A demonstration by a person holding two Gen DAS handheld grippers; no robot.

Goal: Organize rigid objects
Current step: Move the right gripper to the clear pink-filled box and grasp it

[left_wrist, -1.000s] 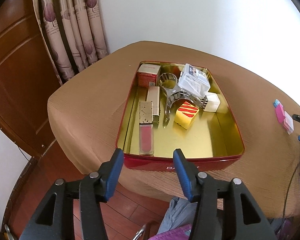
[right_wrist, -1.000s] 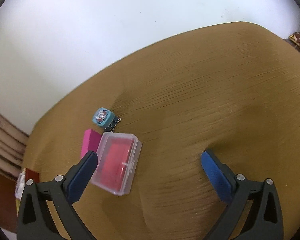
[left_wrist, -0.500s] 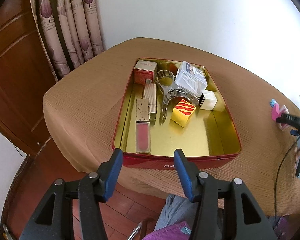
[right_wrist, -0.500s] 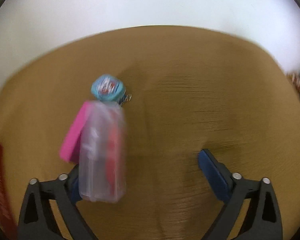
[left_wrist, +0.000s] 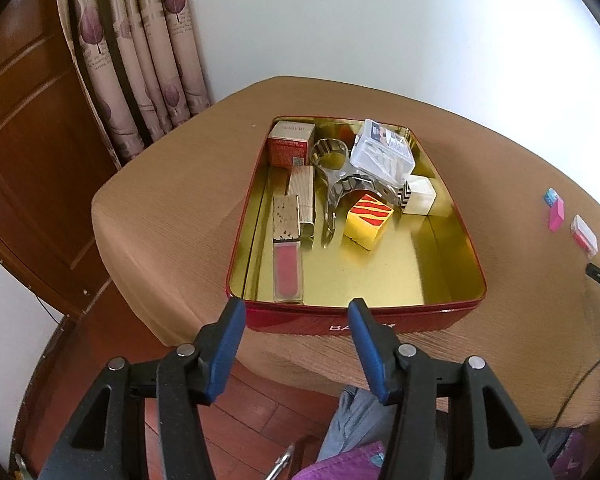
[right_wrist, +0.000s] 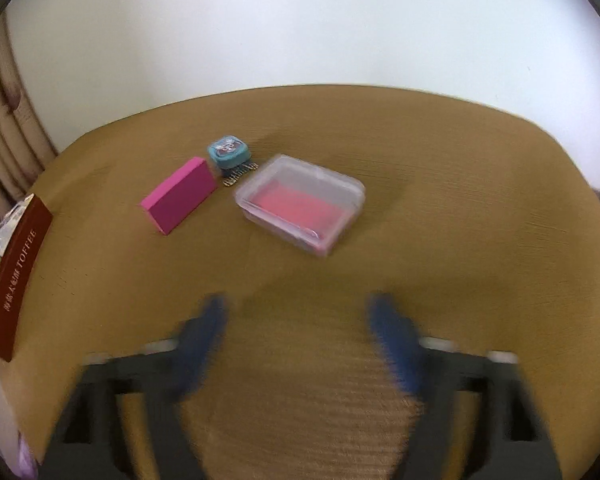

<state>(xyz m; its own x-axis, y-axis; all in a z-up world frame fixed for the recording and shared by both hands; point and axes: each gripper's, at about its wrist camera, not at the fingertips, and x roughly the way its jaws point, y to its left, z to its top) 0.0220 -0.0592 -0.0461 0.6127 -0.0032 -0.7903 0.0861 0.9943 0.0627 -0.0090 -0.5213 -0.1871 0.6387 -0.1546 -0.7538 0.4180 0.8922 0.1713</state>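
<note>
I'm hovering the left gripper (left_wrist: 296,320) at the near wall of the red rectangular tin with the gold inside (left_wrist: 356,318), fingers half apart, gripping nothing. The right gripper (right_wrist: 298,320) is blurred, jaws wide and just been opening further, nothing between them.

Loose items are sitting well right of the tin on the brown ribbed tablecloth (right_wrist: 440,168): clear plastic lidded box with pink contents (right_wrist: 300,204), magenta rectangular block (right_wrist: 180,194) to its left, small teal square charm on a bead chain (right_wrist: 228,153) just behind, near touching both.

Risks, my guess: the clear box is broad and slick, so an off-centre pinch is going to skid it into the charm or spin it out. Going in while the hand is moving this fast is asking for a miss. The chain could snag a finger.

Room: the near half of the tin floor is open; the far half is crowded with small boxes, a lip-gloss tube and metal clips. Cloth is bare right of and nearer than the clear box. The tin's near wall is close to the table edge, so pushing it nearer is risky.
</note>
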